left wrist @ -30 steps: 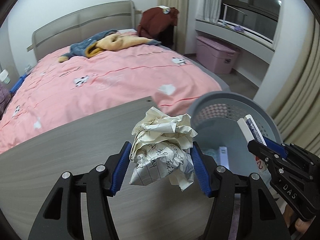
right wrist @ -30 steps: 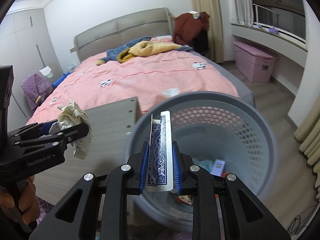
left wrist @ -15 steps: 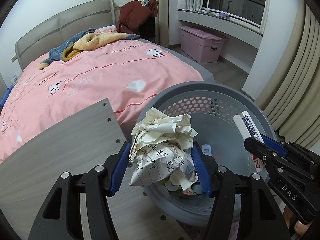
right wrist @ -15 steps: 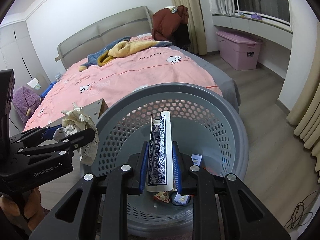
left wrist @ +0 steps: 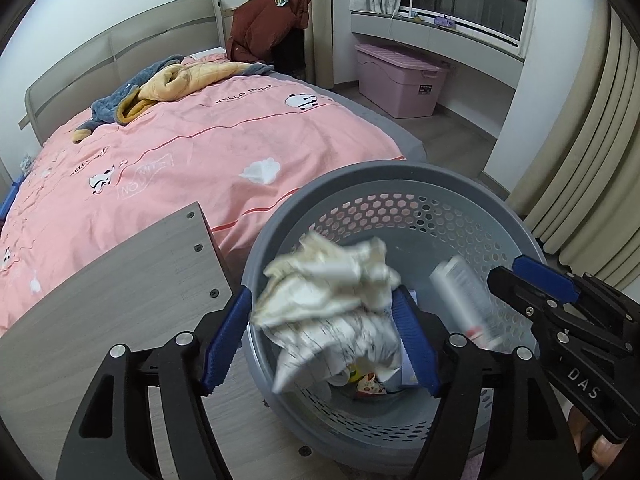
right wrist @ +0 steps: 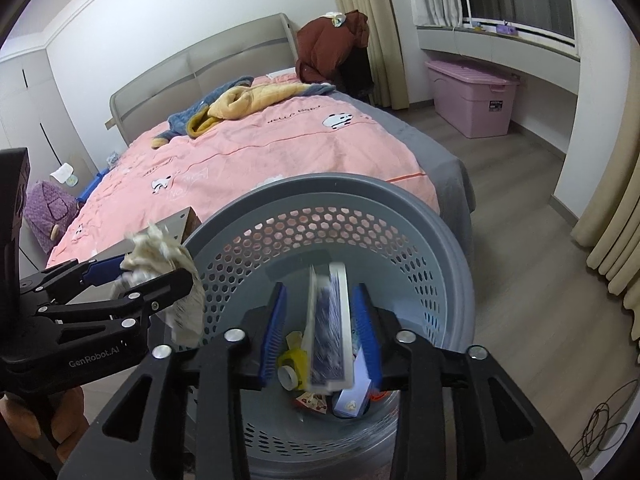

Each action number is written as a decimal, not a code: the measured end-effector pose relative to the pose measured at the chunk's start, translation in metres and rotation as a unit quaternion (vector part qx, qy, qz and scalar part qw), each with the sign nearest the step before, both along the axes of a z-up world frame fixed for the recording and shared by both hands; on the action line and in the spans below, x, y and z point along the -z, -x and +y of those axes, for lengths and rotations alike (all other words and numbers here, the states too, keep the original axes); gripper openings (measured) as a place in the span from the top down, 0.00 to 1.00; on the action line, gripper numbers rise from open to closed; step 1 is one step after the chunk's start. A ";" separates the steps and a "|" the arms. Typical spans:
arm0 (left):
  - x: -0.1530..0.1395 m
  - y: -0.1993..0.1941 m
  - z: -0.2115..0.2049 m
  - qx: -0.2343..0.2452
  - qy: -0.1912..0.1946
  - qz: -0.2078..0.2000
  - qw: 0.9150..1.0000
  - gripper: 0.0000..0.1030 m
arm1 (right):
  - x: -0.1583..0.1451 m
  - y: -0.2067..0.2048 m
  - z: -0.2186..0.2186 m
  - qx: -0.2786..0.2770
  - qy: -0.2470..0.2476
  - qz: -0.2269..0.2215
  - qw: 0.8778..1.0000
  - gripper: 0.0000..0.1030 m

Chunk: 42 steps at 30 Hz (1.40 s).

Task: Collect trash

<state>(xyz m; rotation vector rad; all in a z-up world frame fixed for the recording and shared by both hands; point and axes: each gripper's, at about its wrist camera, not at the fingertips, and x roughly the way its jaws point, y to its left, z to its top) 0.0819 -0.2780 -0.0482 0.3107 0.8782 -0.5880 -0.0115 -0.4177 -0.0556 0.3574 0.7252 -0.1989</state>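
bedroom floor by the pink bed (left wrist: 192,160): over the grey bin (left wrist: 400,172), both grippers' jaws have just been opening. left gripper (left wrist: 320,336) frees crumpled paper (left wrist: 332,300), light and soft; right gripper (right wrist: 320,332) lets stiff, slick cards (right wrist: 330,328) drop.

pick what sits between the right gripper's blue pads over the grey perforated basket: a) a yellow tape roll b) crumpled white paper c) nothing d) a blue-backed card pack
d: in the right wrist view the blue-patterned, white-edged card pack stands blurred between the pads of the right gripper, with a gap on each side, above the grey perforated plastic basket. The jaws have just been opening. The crumpled white paper is at the left gripper.
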 end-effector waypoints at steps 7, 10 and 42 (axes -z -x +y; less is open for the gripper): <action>-0.003 0.000 0.000 -0.006 -0.002 -0.003 1.000 0.28 | -0.002 0.005 -0.002 0.008 0.000 -0.003 1.000 0.58; -0.002 -0.002 0.001 -0.009 -0.002 0.000 1.000 0.28 | -0.002 0.007 -0.002 0.011 0.000 -0.001 1.000 0.58; -0.013 0.003 0.015 -0.032 0.005 -0.006 0.999 0.22 | -0.014 0.019 0.005 0.019 0.019 -0.006 1.000 0.41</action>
